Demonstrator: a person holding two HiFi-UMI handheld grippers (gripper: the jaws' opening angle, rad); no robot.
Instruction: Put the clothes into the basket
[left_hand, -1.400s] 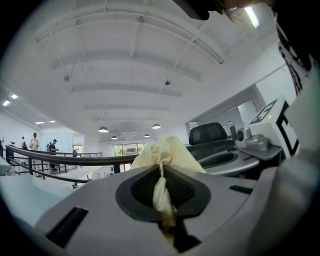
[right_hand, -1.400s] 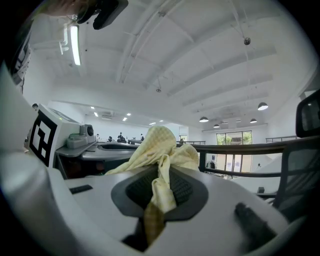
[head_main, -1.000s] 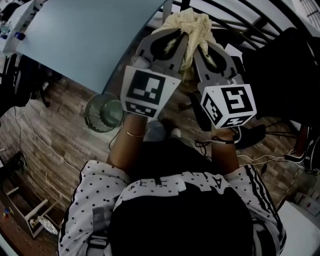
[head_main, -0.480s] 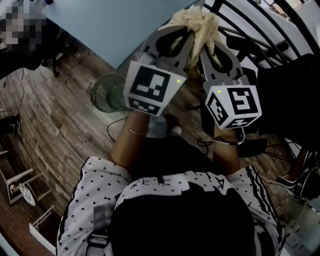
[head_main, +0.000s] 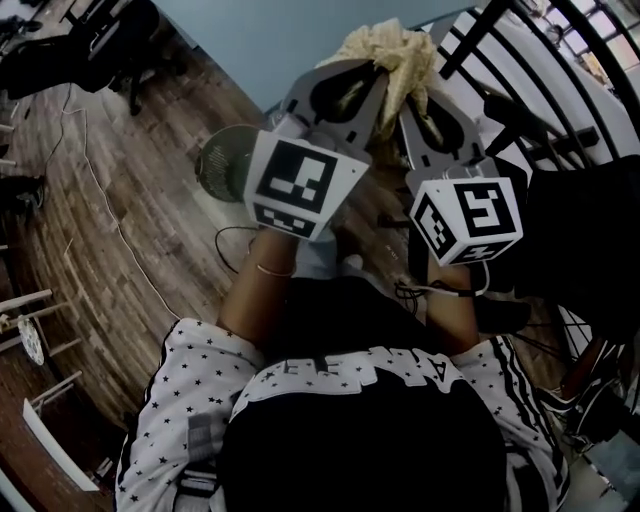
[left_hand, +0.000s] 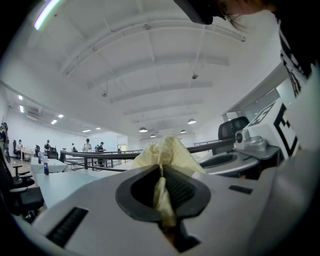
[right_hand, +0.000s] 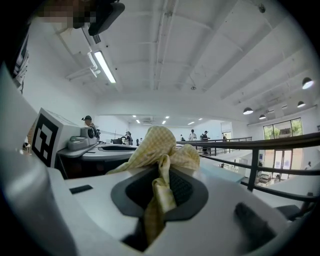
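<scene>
Head view, from above the person's shoulders: both arms reach forward. The left hand-held gripper (head_main: 372, 82) and the right hand-held gripper (head_main: 412, 95) sit side by side, each clenched on the same bunched pale yellow checked cloth (head_main: 395, 45). The cloth is held up in the air and puffs out past the jaw tips. A pale blue surface (head_main: 300, 30) shows behind it and a black metal railing (head_main: 520, 105) lies to its right. Left gripper view and right gripper view each show a fold of the cloth pinched tight between the pads and trailing down the slot. Below the left arm, a round grey wire-mesh object (head_main: 225, 160) stands on the brown wooden plank floor (head_main: 120, 200).
</scene>
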